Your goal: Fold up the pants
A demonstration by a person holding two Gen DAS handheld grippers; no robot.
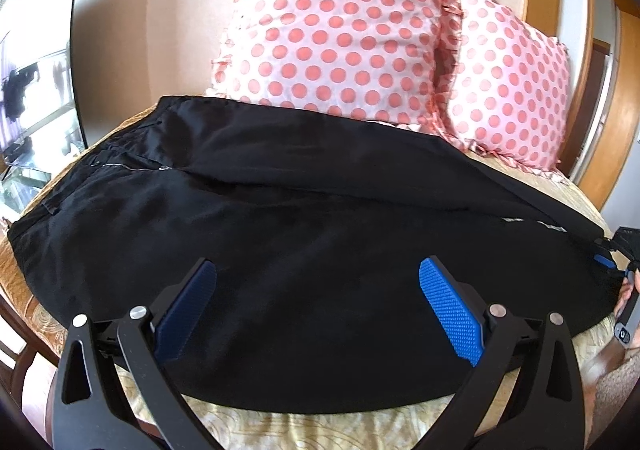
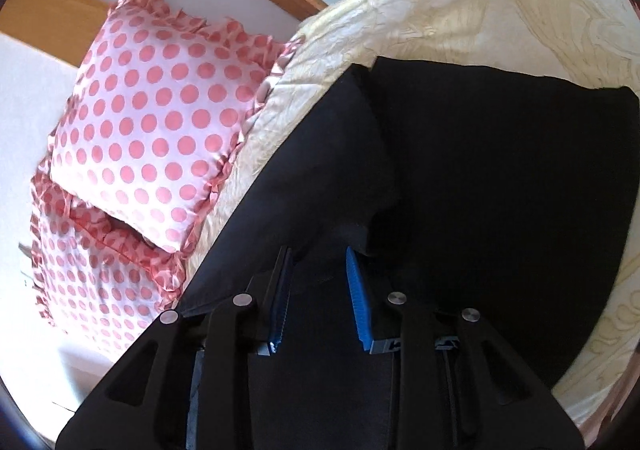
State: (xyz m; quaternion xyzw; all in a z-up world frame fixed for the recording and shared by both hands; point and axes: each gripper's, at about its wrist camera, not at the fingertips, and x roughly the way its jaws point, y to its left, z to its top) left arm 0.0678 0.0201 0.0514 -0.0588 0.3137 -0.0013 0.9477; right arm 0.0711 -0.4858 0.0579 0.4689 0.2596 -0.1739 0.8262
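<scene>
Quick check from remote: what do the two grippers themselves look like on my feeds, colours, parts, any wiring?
Both match: the left gripper and right gripper have matte black linkage arms with triangular cut-outs, round silver pivot pins, and blue textured pads on their fingers. A thin black cable runs along the right one. No markings are legible.

The pants (image 1: pixel 280 242) are matt black cloth, the bedspread (image 2: pixel 460 10) is crinkled shiny fabric, and the fingers (image 1: pixel 452 310) carry ribbed blue pads.

I'm wearing black triangular arms with silver screws at the lower frame, and ribbed blue pads (image 1: pixel 452 314) are lining my jaws.
</scene>
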